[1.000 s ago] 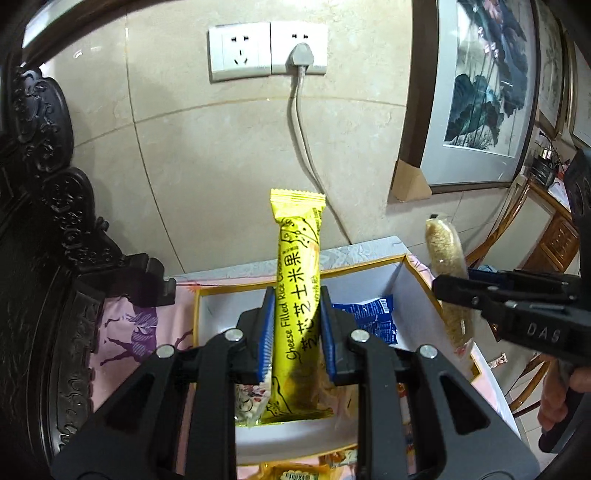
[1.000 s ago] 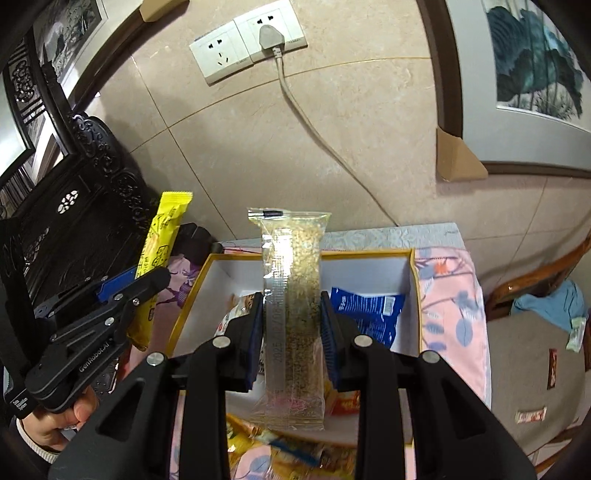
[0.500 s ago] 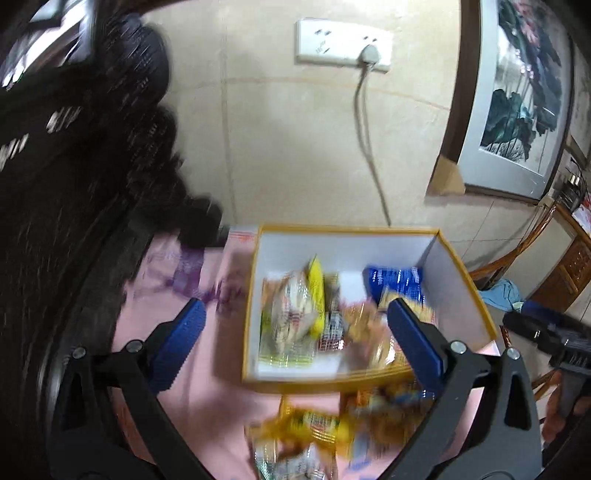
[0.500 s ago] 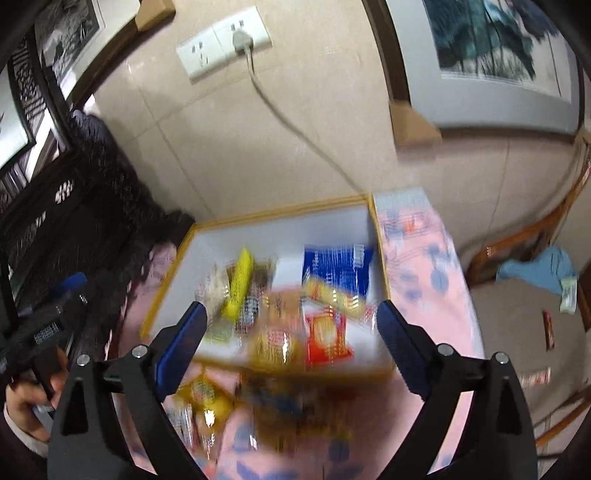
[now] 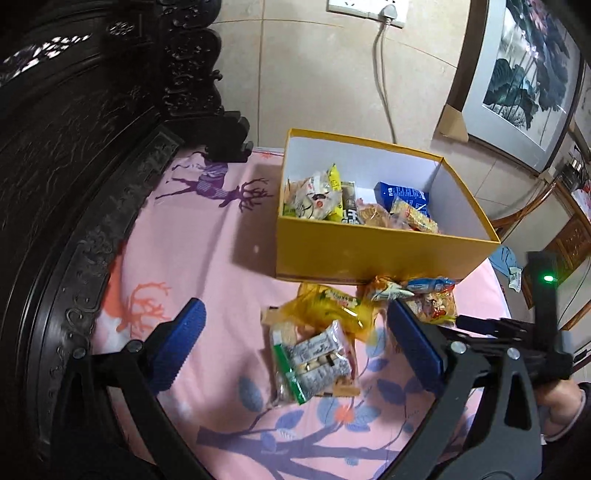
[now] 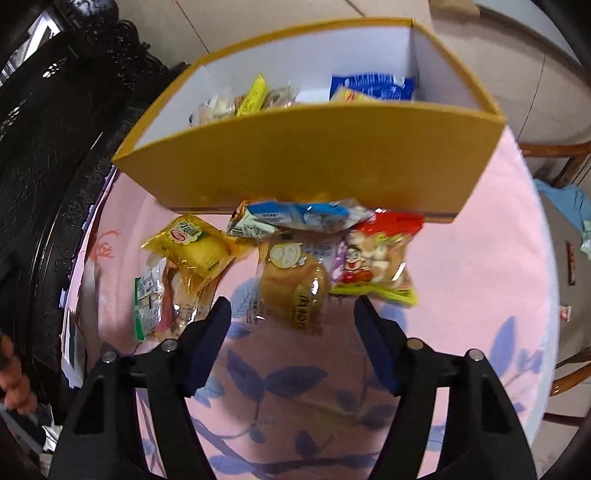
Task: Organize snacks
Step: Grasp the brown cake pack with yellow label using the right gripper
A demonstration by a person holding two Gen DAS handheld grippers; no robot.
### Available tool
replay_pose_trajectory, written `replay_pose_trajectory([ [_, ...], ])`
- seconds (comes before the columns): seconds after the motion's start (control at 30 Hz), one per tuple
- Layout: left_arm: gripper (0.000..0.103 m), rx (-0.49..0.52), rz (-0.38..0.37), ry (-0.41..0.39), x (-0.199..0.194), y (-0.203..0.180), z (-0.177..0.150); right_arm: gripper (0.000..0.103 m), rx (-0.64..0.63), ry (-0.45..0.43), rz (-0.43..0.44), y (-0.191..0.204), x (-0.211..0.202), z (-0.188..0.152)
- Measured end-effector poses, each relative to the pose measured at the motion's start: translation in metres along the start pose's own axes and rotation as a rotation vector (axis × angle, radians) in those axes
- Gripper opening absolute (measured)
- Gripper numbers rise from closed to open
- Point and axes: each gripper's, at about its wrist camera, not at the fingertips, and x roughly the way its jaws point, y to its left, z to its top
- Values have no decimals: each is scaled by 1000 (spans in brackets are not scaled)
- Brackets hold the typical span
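Observation:
A yellow box with white inner walls stands on the pink cloth and holds several snack packets. A loose pile lies in front of it. My left gripper hangs wide open above a yellow packet and a white-green packet, touching neither. My right gripper points steeply down with its jaws closing. A round bun packet lies just beyond its tips, and the pads do not press on it. A red packet and a blue-white packet lie against the box wall.
Dark carved wooden furniture runs along the left edge of the table. A wall socket with a cable and a framed painting are behind the box. A wooden chair stands past the table's right edge.
The left gripper let go of the yellow bar and the right let go of the clear grain bar over the box. Both opened and dropped towards the pile in front of the box.

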Motion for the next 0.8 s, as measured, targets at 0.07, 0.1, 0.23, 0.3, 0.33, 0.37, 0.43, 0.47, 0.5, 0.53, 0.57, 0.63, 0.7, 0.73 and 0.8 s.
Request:
replay_pose_trajectory([
  [0.07, 100, -20, 0, 0, -2, 5, -3, 70, 14, 10, -2, -1, 8, 3],
  [0.1, 100, -28, -1, 1, -3, 7, -3, 70, 19, 16, -6, -2, 13, 4],
  [0.23, 100, -59, 1, 4, -4, 16, -5, 70, 21, 37, -9, -2, 24, 8],
  [0.3, 100, -68, -1, 7, -4, 17, -6, 70, 12, 48, 2, 0, 29, 10],
  [0.33, 100, -71, -1, 8, -3, 18, -6, 70, 5, 53, 3, 2, 31, 10],
  [0.37, 100, -72, -1, 8, -3, 18, -6, 70, -4, 57, -4, 4, 34, 11],
  [0.43, 100, -70, -1, 12, -2, 18, -6, 70, -25, 66, -33, 8, 42, 12],
  [0.47, 100, -69, 0, 14, -1, 18, -6, 70, -25, 69, -42, 8, 45, 12],
  [0.5, 100, -68, 1, 14, -1, 18, -7, 70, -18, 78, -45, 8, 51, 14],
  [0.53, 100, -67, 1, 15, 0, 18, -7, 70, -14, 84, -47, 7, 54, 16],
  [0.57, 100, -67, 2, 14, 0, 18, -7, 70, -14, 89, -54, 8, 58, 16],
  [0.63, 100, -63, 11, 15, 1, 19, -8, 70, -29, 84, -73, 10, 61, 18],
  [0.7, 100, -63, 24, 20, 3, 23, -9, 70, -62, 88, -102, 17, 64, 18],
  [0.73, 100, -65, 26, 22, 3, 24, -10, 70, -78, 89, -116, 20, 65, 18],
  [0.8, 100, -74, 36, 31, 5, 29, -11, 65, -115, 87, -151, 26, 66, 16],
])
